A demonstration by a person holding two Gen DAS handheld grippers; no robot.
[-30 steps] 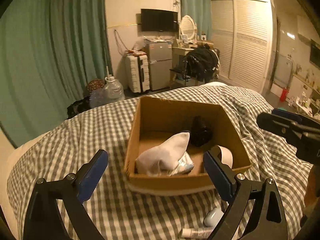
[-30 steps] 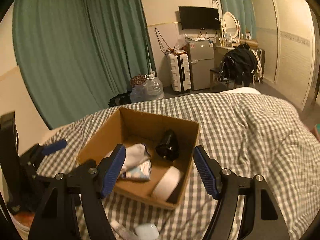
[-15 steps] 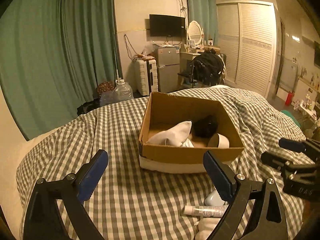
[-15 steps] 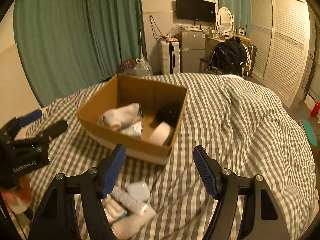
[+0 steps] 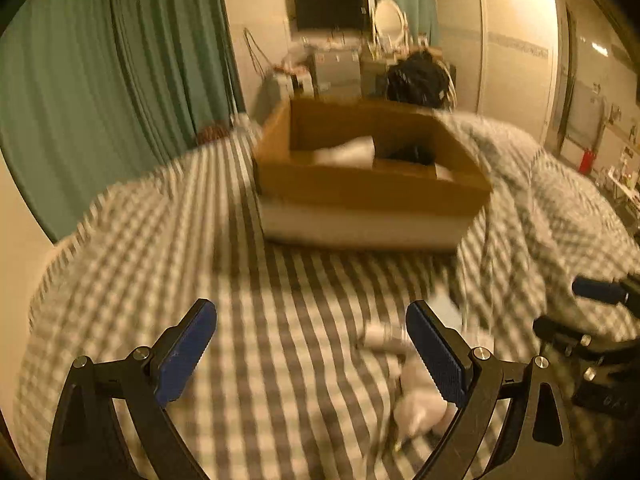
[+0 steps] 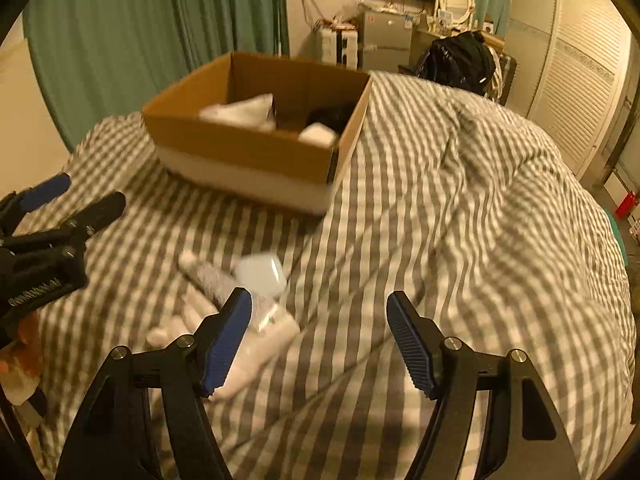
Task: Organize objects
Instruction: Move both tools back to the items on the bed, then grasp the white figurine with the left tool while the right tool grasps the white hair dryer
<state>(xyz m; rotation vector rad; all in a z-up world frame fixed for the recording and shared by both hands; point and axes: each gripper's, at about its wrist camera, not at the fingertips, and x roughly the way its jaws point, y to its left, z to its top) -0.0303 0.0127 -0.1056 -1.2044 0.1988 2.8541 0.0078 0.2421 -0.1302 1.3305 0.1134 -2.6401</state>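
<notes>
A cardboard box (image 5: pixel 372 192) (image 6: pixel 248 148) stands on the checked bed and holds a white sock (image 6: pixel 240 112), a black item (image 6: pixel 332 116) and a white roll (image 6: pixel 318 136). Loose items lie on the cover in front of it: a pale case (image 6: pixel 260 276), a tube (image 6: pixel 208 276) and white packets (image 6: pixel 264 332). They show blurred in the left wrist view (image 5: pixel 416 400). My left gripper (image 5: pixel 312 354) is open and empty, low over the cover. My right gripper (image 6: pixel 320 336) is open and empty, its left finger just over the packets.
The checked duvet (image 6: pixel 480 220) rises in folds to the right. Green curtains (image 6: pixel 140 40), a suitcase, a small fridge and a chair with a black bag (image 6: pixel 460 60) stand beyond the bed. A white wardrobe (image 6: pixel 580 72) is at right.
Both grippers have pulled back from over the box and dropped lower towards the loose items. The box now sits farther ahead. Both stay open.
</notes>
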